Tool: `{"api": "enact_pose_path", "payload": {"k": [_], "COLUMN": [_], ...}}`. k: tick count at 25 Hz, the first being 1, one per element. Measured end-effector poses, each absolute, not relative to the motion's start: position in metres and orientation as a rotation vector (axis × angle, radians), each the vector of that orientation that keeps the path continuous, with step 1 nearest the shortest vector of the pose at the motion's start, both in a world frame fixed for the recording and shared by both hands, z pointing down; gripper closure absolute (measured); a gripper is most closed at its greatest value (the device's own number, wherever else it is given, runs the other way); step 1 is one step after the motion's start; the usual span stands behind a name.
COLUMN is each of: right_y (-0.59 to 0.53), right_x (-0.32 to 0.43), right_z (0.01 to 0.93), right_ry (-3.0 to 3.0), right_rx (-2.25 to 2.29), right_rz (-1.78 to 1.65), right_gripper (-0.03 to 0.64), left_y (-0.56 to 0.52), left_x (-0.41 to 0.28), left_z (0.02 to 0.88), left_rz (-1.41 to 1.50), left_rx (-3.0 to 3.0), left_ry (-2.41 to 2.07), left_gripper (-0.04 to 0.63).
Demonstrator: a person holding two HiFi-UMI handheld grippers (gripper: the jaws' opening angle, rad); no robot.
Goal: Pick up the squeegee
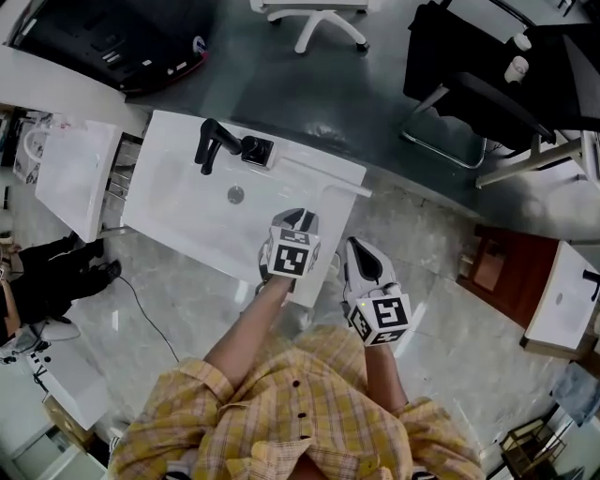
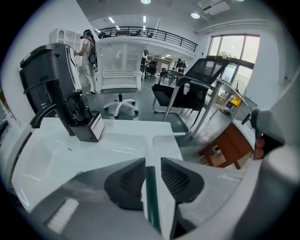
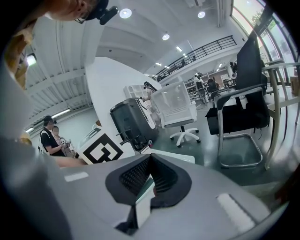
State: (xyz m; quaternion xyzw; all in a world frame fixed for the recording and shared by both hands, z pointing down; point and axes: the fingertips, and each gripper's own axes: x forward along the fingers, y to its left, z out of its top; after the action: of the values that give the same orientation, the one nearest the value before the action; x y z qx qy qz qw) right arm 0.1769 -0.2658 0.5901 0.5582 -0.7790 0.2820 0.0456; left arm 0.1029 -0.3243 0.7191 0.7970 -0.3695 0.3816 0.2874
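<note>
The squeegee [image 1: 337,178] is white and lies on the right part of the white sink top [image 1: 187,211]. In the left gripper view its thin green edge [image 2: 151,187] runs between the jaws, and a narrow gap shows beside the right pad [image 2: 180,180]. My left gripper [image 1: 300,217] [image 2: 152,164] hangs low over that rim, pointing steeply down, open around the squeegee. My right gripper [image 1: 359,246] [image 3: 151,157] hovers just right of it beyond the sink's edge. Its pads meet at the tips and it is shut on nothing.
A black faucet [image 1: 214,142] [image 2: 51,112] and a black box [image 1: 256,150] [image 2: 88,126] stand at the sink's far side. Beyond are a white office chair [image 1: 314,19] and a black chair [image 1: 469,103]. A wooden cabinet [image 1: 502,272] [image 2: 227,145] stands at right.
</note>
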Motion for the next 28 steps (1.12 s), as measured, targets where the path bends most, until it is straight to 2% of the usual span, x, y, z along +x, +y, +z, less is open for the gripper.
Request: {"api": "enact_pose_path", "payload": {"k": [18, 28], "right_y": [-0.271, -0.267], "right_x": [0.186, 0.191], "right_z": [0.617, 0.613], "right_ry": [-2.337, -2.325], "right_rx": [1.708, 1.736], "right_rz": [0.968, 0.961], "right_gripper": [0.617, 0.617], "left_y": [-0.320, -0.325], "left_x": [0.105, 0.103], "left_z": [0.772, 0.761], "left_rz": [1.206, 1.157], "left_rx": [1.964, 1.969], "left_ry": [-0.925, -0.975], "left_gripper": [0.511, 0.509]}}
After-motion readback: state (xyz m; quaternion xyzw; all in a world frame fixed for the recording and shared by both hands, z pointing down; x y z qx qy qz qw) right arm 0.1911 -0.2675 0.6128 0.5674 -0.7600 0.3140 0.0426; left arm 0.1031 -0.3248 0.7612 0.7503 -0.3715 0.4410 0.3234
